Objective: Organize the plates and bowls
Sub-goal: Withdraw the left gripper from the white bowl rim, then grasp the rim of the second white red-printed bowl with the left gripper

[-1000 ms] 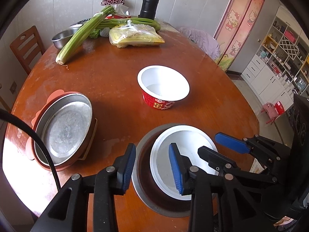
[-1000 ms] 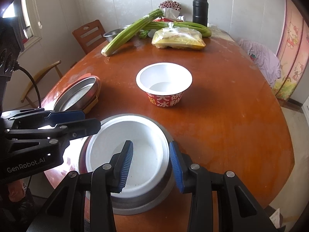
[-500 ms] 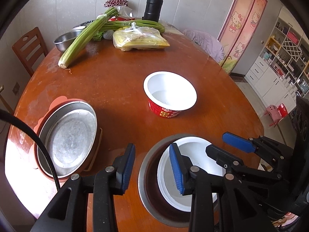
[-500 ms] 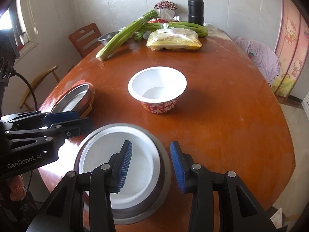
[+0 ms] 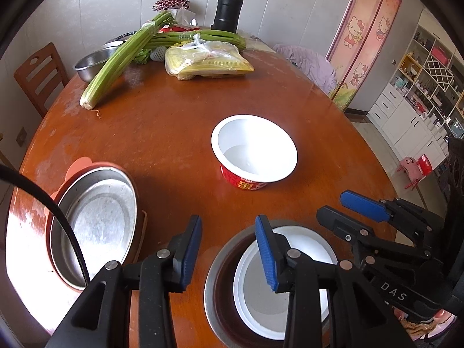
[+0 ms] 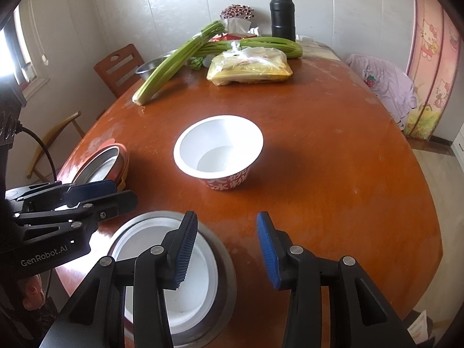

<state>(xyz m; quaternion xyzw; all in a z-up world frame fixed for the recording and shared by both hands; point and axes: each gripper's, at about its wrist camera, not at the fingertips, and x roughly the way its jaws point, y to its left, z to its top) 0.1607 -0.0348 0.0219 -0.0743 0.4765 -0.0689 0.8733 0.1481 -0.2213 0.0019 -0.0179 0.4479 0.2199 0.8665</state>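
A white bowl (image 5: 278, 298) (image 6: 191, 287) sits nested inside a steel bowl (image 5: 214, 287) (image 6: 227, 290) at the near table edge. My left gripper (image 5: 229, 249) (image 6: 124, 192) hovers open at the stack's left rim, and nothing is pinched. At the right rim my right gripper (image 6: 226, 246) (image 5: 330, 204) also stands open and holds nothing. A red-and-white paper bowl (image 5: 255, 153) (image 6: 219, 150) stands upright mid-table. At the left, a steel plate (image 5: 98, 220) (image 6: 100, 165) lies on a pink plate (image 5: 78, 163).
At the far end lie celery bunches (image 5: 121, 58), a bagged yellow packet (image 5: 206, 62), a steel basin (image 5: 92, 63) and a black flask (image 5: 227, 7). A wooden chair (image 5: 37, 72) stands at the left, and a cable (image 5: 52, 211) crosses the plate stack.
Both grippers have drawn back from the nested bowls, the left one leftward and the right one rightward. The right jaws stand a little wider. The bowls have not moved.
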